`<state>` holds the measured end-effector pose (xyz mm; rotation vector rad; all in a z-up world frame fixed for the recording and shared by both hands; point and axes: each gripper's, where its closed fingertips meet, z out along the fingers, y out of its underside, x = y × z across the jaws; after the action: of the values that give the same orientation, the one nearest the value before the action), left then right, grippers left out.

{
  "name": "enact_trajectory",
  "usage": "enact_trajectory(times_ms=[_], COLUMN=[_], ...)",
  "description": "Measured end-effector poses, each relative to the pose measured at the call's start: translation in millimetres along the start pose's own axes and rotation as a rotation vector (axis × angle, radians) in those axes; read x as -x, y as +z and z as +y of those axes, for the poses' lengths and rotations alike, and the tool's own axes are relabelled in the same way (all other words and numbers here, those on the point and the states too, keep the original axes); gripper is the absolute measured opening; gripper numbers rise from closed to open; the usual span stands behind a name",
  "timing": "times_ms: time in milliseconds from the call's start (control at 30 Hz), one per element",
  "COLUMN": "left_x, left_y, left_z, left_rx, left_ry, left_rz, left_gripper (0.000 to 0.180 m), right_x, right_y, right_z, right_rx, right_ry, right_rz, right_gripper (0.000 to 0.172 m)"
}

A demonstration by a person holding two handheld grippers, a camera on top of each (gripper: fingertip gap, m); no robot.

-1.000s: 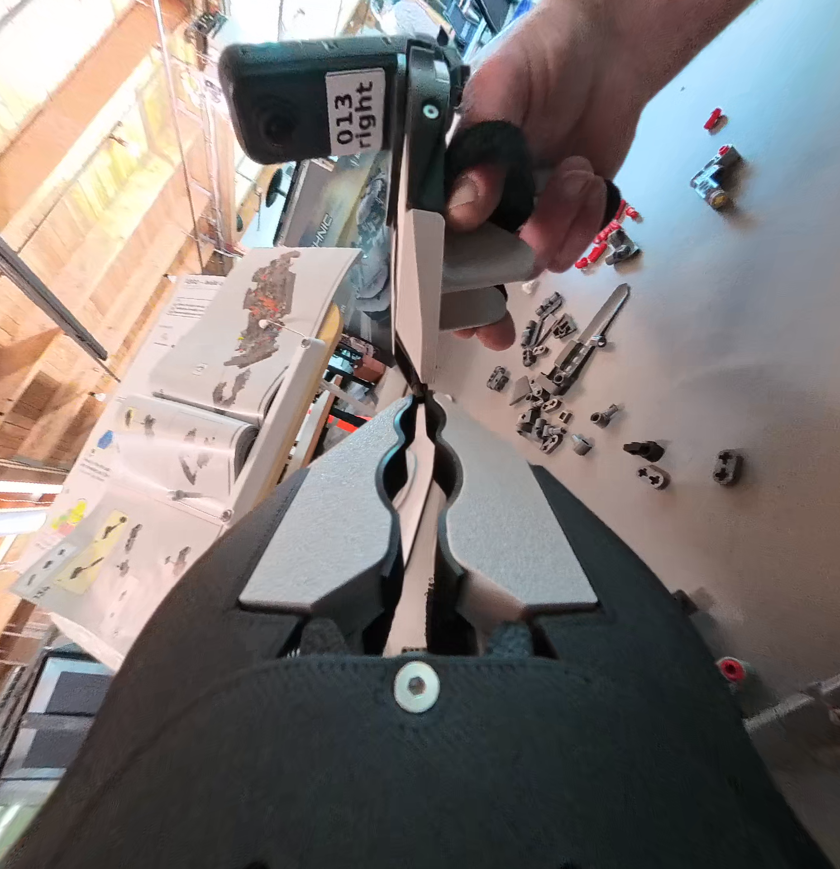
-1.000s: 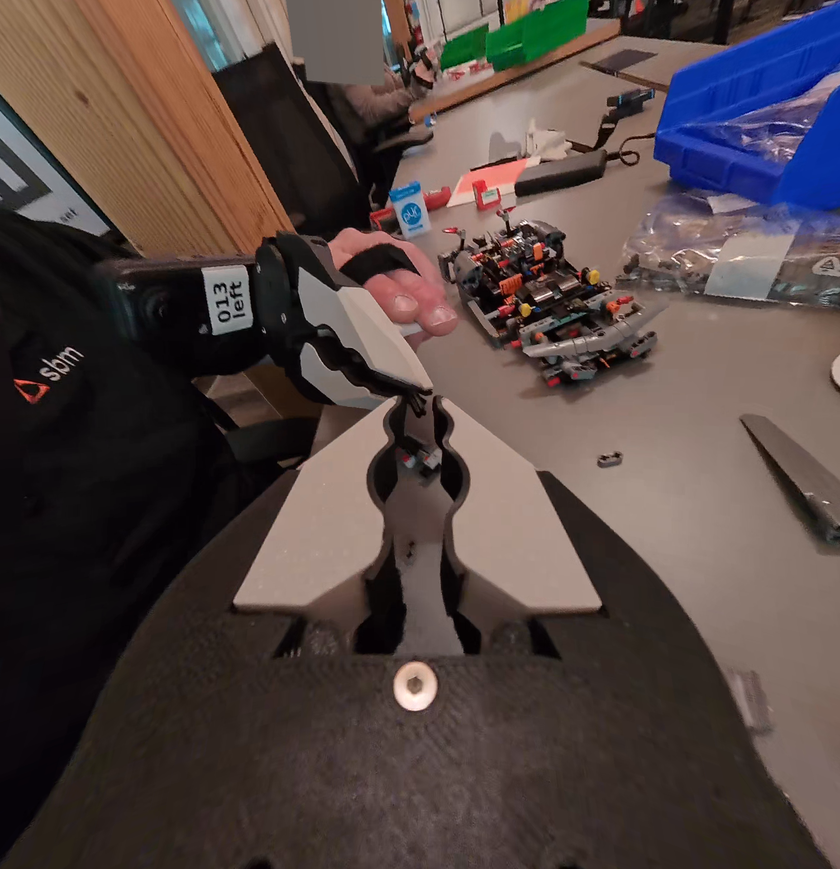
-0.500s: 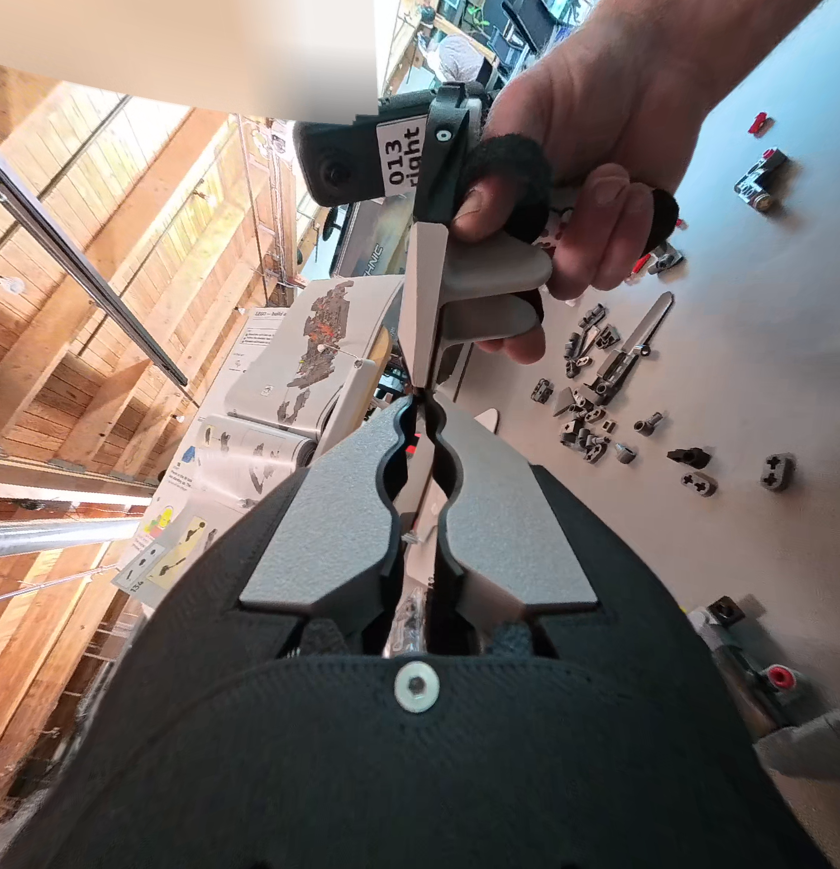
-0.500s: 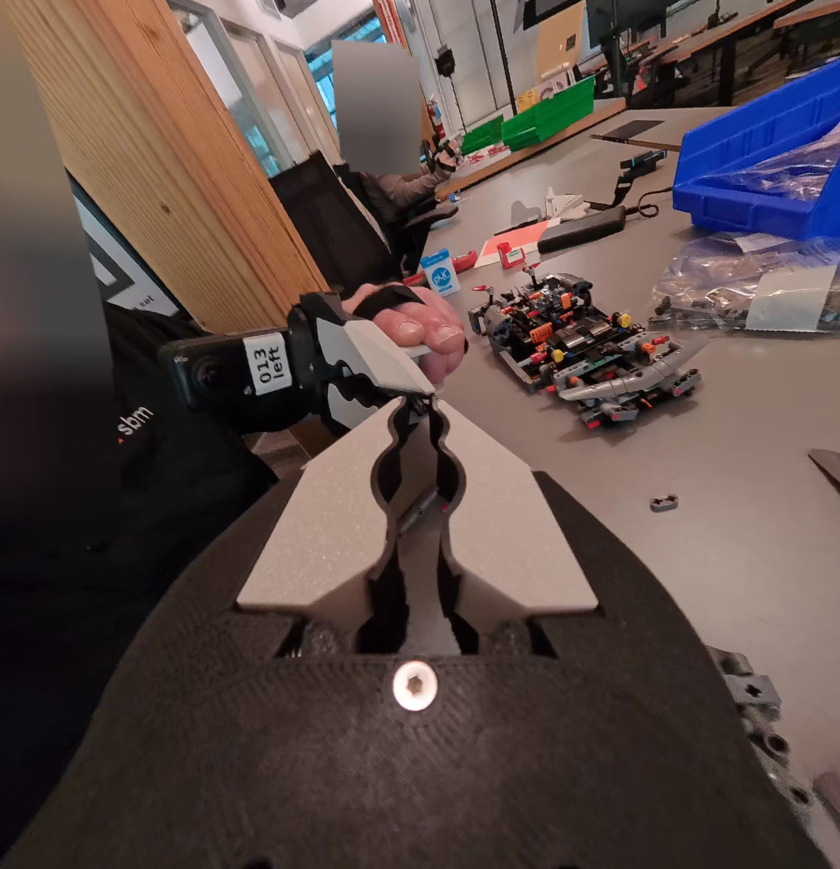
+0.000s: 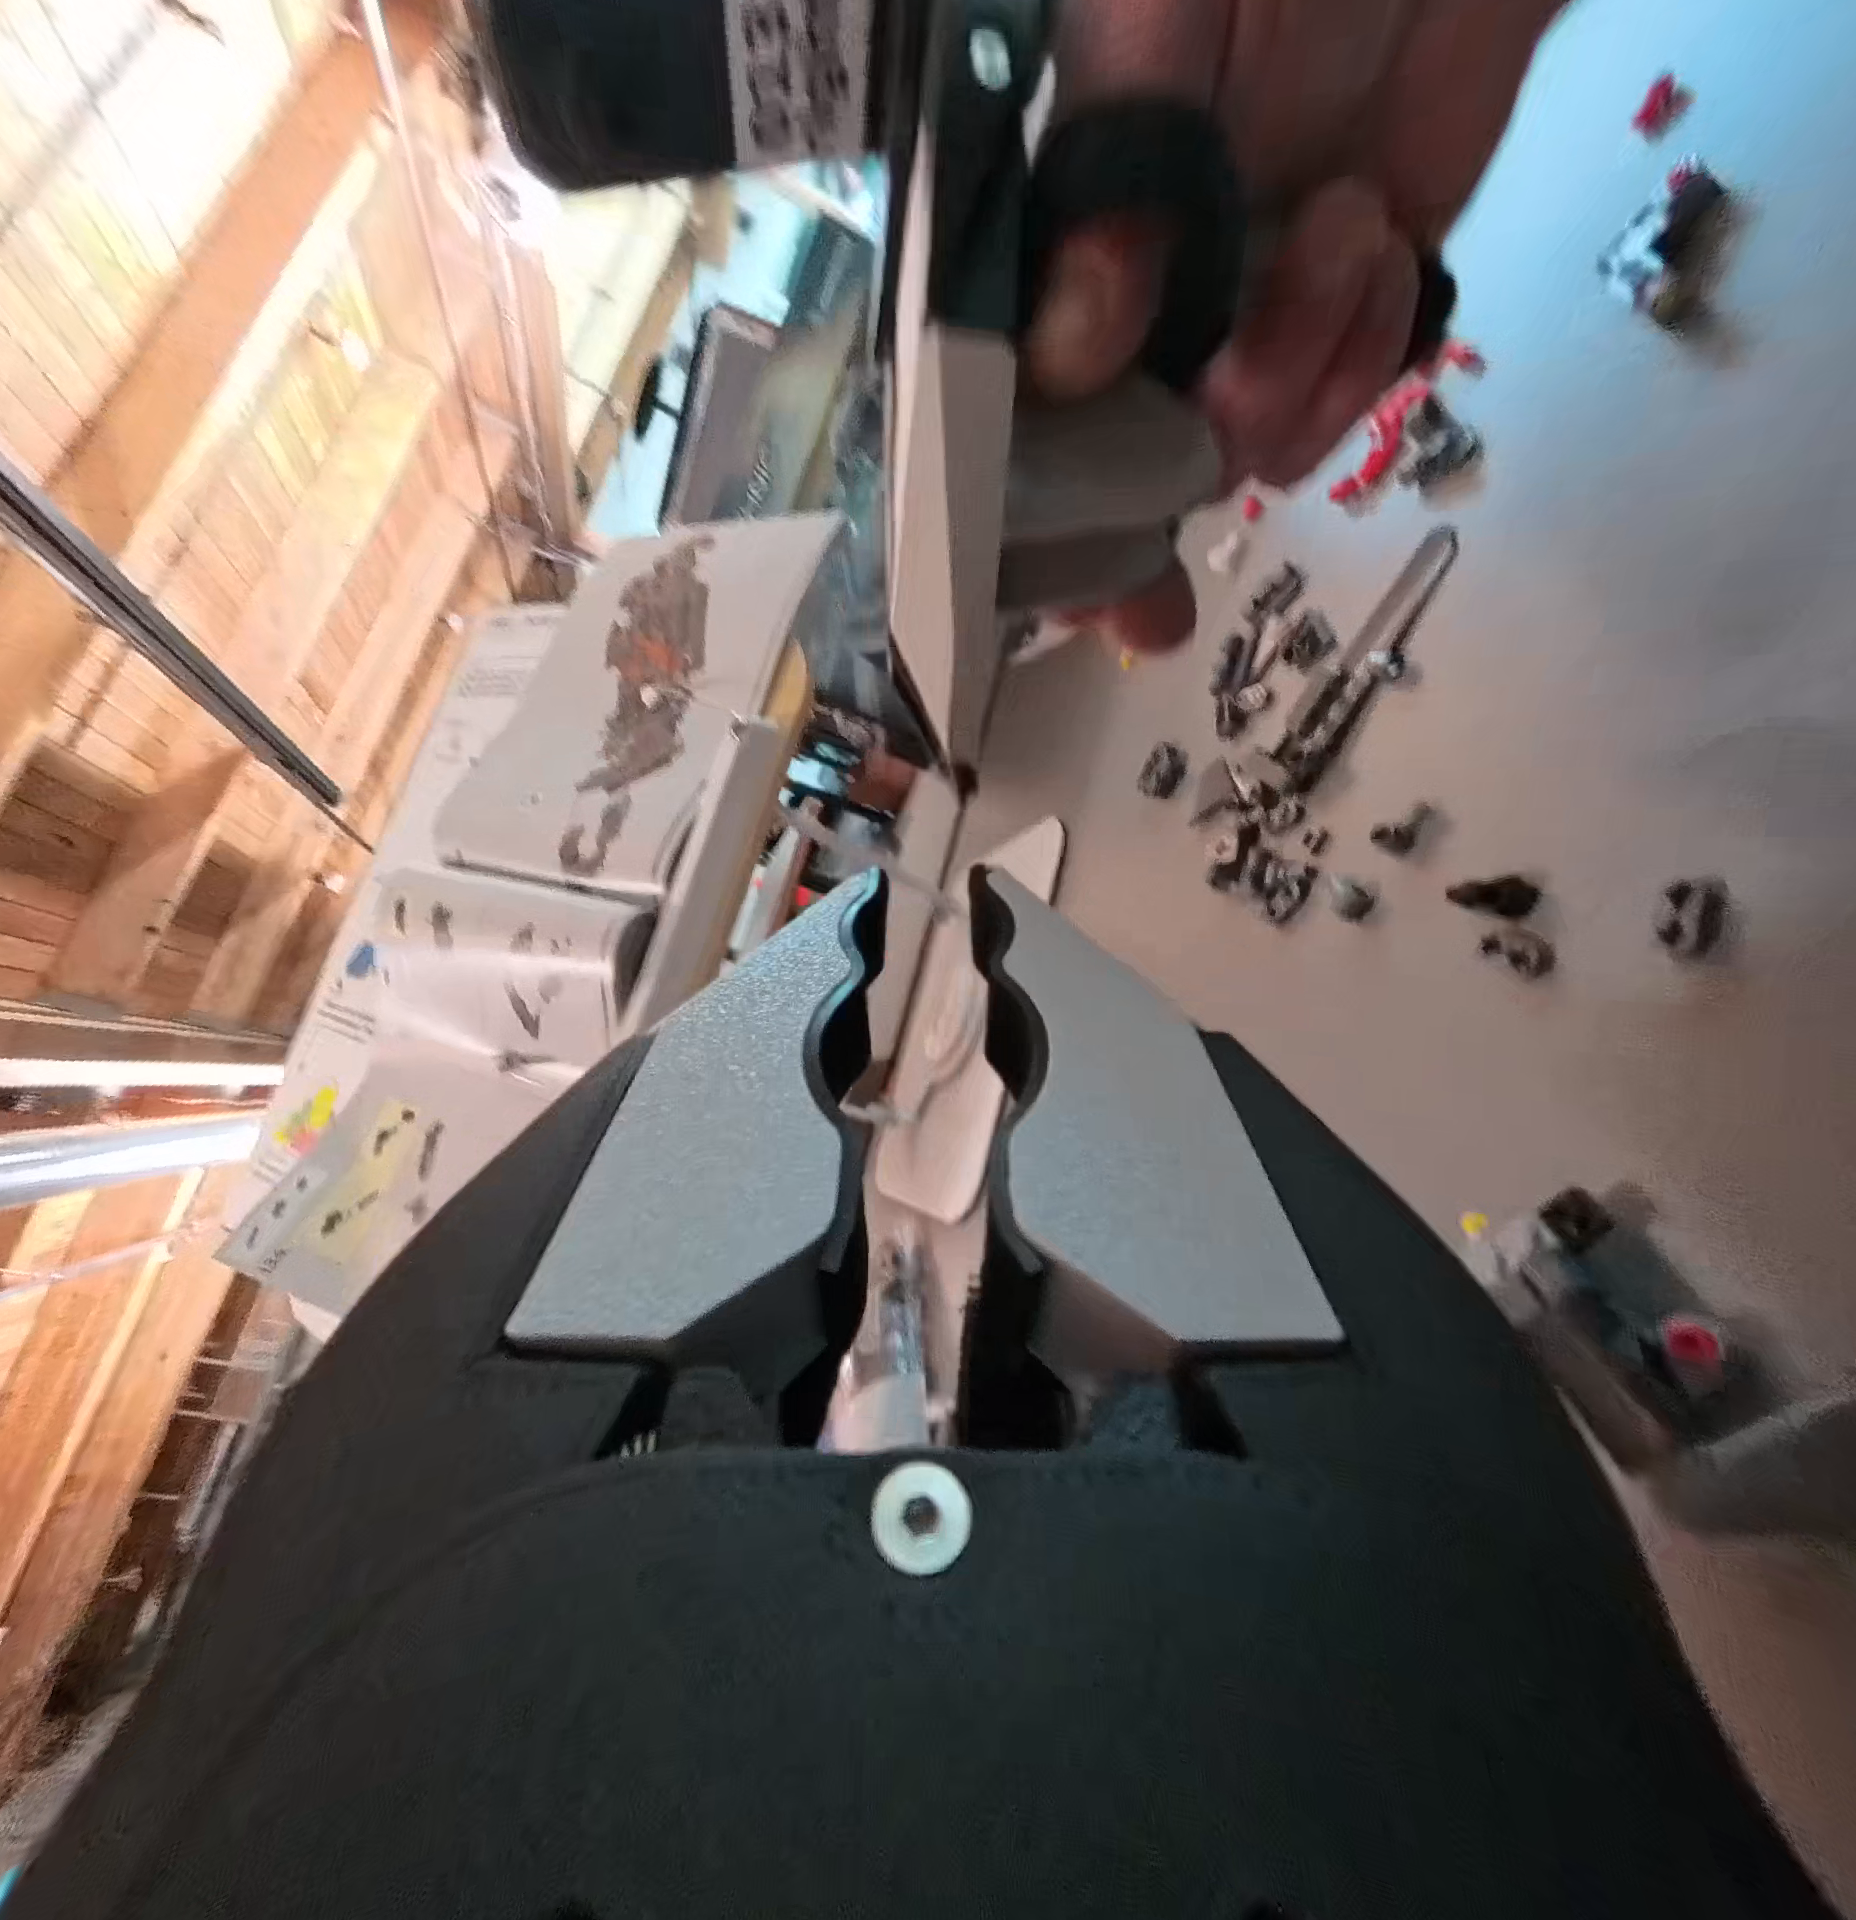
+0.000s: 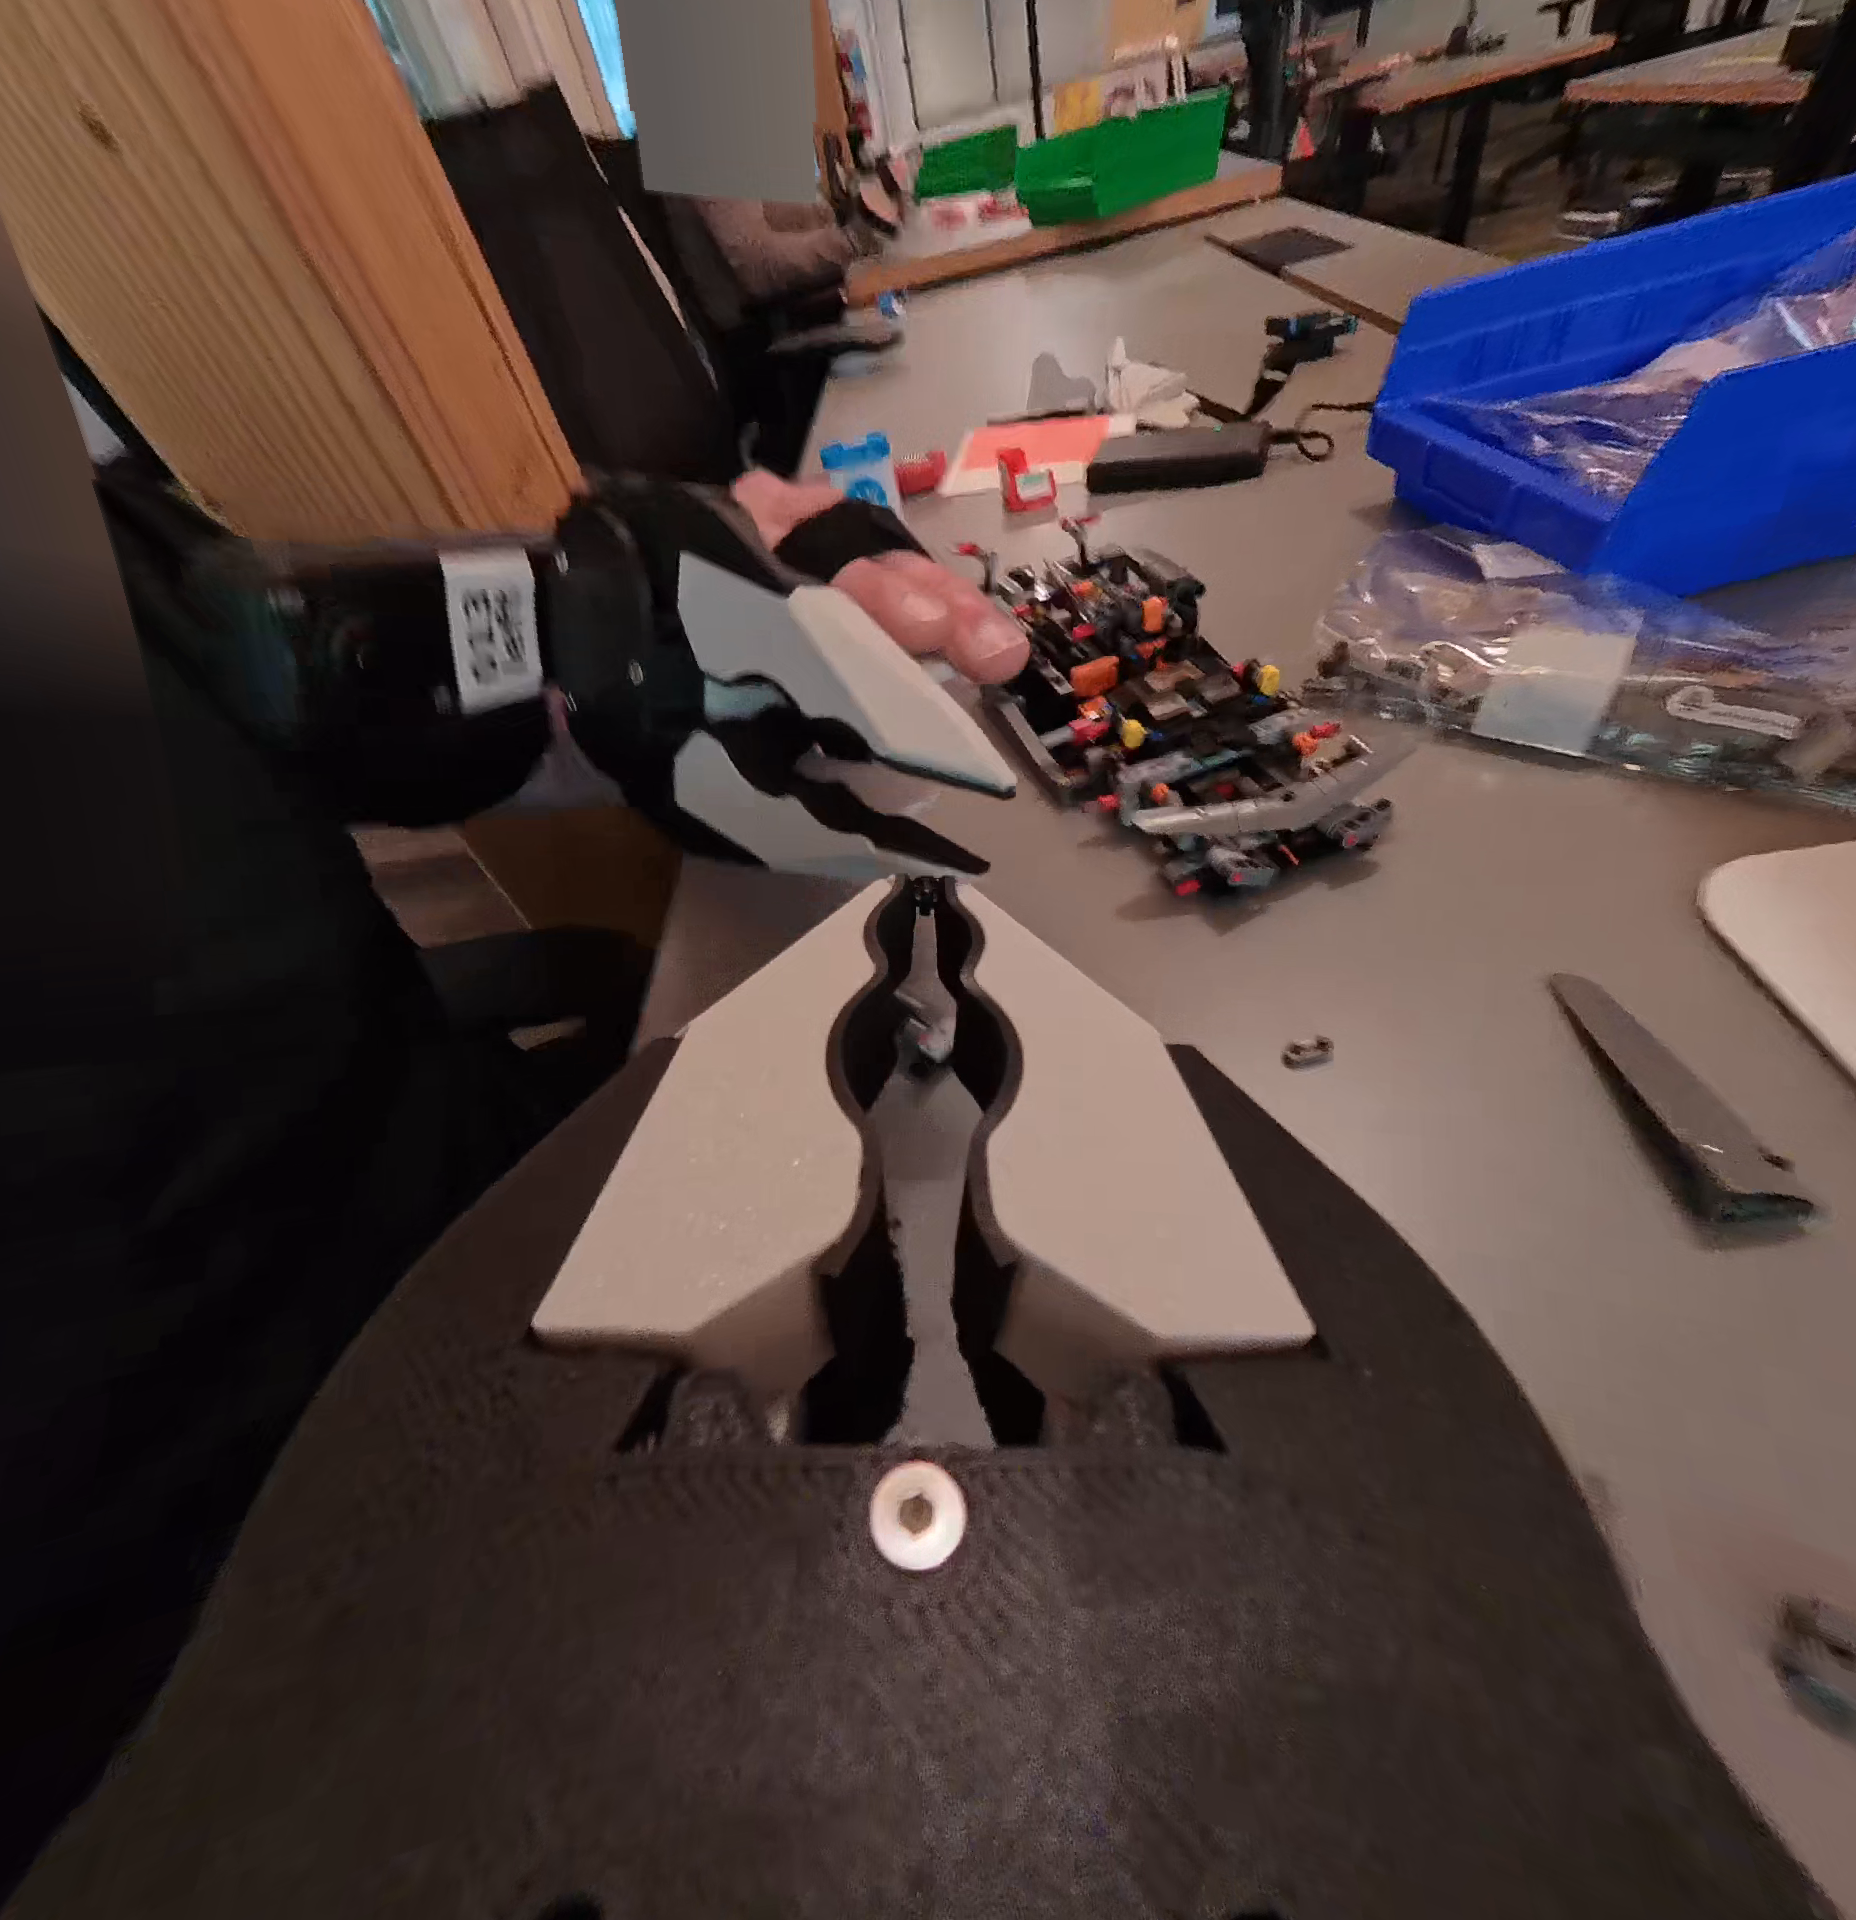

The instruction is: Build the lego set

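Right tongs [image 6: 922,896], frame centre, pinched tiny dark building-toy piece [image 6: 919,902] at the very tips. Left tongs [image 5: 926,883] stood narrowly parted, empty. Piece judged light, rigid, slippery; tip grip precarious. Worktop [image 6: 1423,997] below.

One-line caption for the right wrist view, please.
Right gripper pinching a small dark piece at its fingertips, left gripper open beside it, brick-built chassis on grey table.

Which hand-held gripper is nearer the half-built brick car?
The left hand-held gripper: its fingers reach beside the brick car. The right hand-held gripper sits nearer the camera, farther from the car.
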<state>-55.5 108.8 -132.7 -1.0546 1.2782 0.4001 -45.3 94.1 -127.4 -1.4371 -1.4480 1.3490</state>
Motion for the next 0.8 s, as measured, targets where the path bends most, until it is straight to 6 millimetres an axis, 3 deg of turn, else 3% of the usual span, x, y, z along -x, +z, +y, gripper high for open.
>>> enact_trajectory(times_ms=[167,267,367,633,800], left_x=[-22,-28,-28,-25,-23], left_y=[-19,-31,-41,-55,-59], left_z=[35,52,67,90,93], left_rx=[0.141,0.173,0.2,0.21,0.218], left_ry=[-0.098,-0.1,-0.092,-0.156,-0.169], left_rz=[0.219,0.239,0.227,0.212,0.221], left_gripper=[0.01,0.008,0.006,0.003,0.003], right_x=[-2,-1,-6,-23,-21], right_y=[-1,3,7,2,5], right_z=[46,80,101,117,121], right_rx=[0.323,0.499,0.612,0.745,0.738], right_ry=[-0.254,-0.36,-0.439,-0.524,-0.49], right_rz=[0.109,0.109,0.126,0.181,0.148], right_gripper=[0.001,0.001,0.001,0.001,0.002])
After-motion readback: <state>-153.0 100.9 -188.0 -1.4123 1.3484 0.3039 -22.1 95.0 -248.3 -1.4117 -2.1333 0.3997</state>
